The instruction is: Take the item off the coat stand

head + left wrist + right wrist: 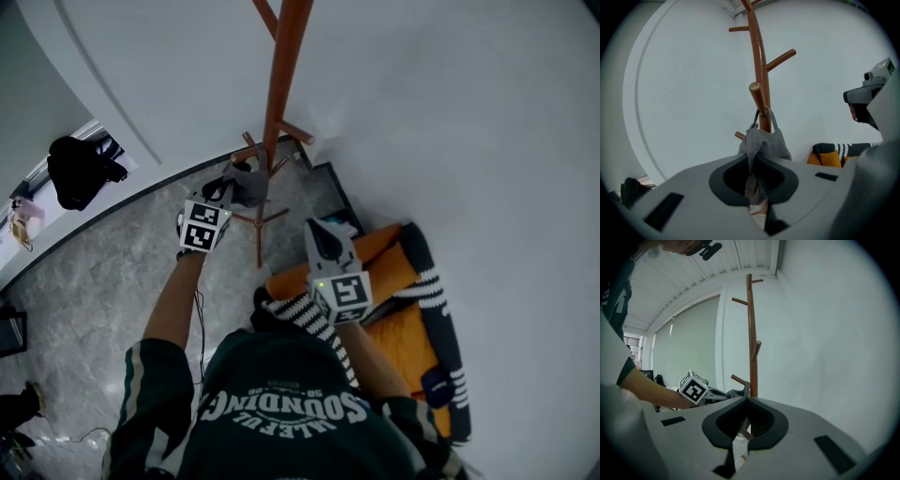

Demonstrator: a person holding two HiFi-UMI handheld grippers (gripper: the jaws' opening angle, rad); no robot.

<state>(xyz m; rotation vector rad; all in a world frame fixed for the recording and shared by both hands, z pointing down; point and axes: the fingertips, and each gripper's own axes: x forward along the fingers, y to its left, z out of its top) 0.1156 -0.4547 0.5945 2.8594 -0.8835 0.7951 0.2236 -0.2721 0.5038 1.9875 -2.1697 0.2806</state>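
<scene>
A brown wooden coat stand (281, 75) rises against the white wall, with pegs at several heights. A grey cloth item (247, 184) hangs by its loop from a low peg (758, 96). My left gripper (234, 189) reaches in from the left and is shut on the lower part of the grey item (764, 143), with the fabric pinched between its jaws (752, 176). My right gripper (323, 234) hovers to the right of the stand, apart from it, jaws together with nothing held. In the right gripper view the stand (751, 333) stands straight ahead beyond that gripper (746, 399).
An orange cushion with a dark, white-striped cover (412, 309) lies on the floor at the right, against the wall. A black bag (80, 169) sits far left. The stand's crossed feet (260, 220) rest on the grey marble floor.
</scene>
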